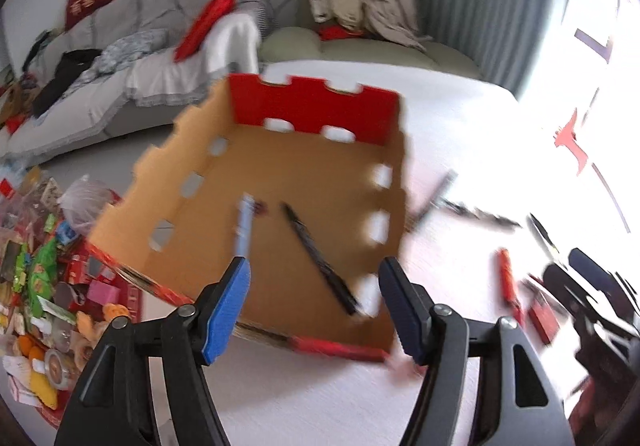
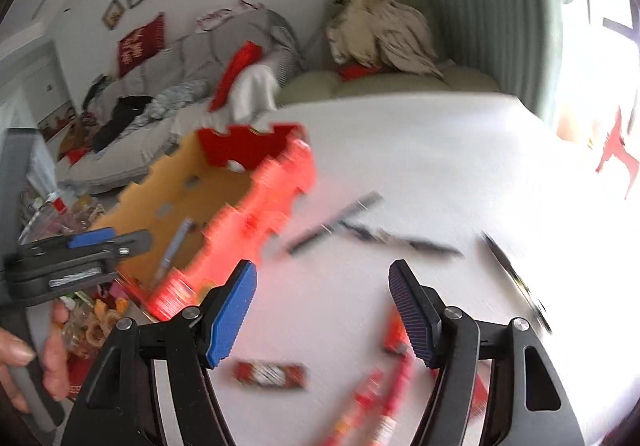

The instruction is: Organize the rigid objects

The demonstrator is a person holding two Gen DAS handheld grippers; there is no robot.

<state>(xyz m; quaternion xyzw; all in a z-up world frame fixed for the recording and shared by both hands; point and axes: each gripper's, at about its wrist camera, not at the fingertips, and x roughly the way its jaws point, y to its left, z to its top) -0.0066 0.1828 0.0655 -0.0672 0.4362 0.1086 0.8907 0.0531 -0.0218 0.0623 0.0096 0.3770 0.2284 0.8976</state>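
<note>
Currently open-topped brown cardboard box with red outer walls [image 1: 280,182] sits just ahead of left claw [image 1: 314,306], fingers apart, empty; right claw [image 2: 322,310] likewise spread above white desk [image 2: 420,166].

The box [image 1: 280,182] is tan inside with a red far wall; in it lie a light-blue pen [image 1: 244,224] and a black pen [image 1: 320,260]. The table [image 1: 440,118] is white.

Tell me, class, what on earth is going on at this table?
A person holds a gripper in each hand, sorting small items into a cardboard box on the white table. A blue pen and a black pen already lie inside. The left gripper and right gripper are both open and empty. More pens and red packets remain on the table.
</note>
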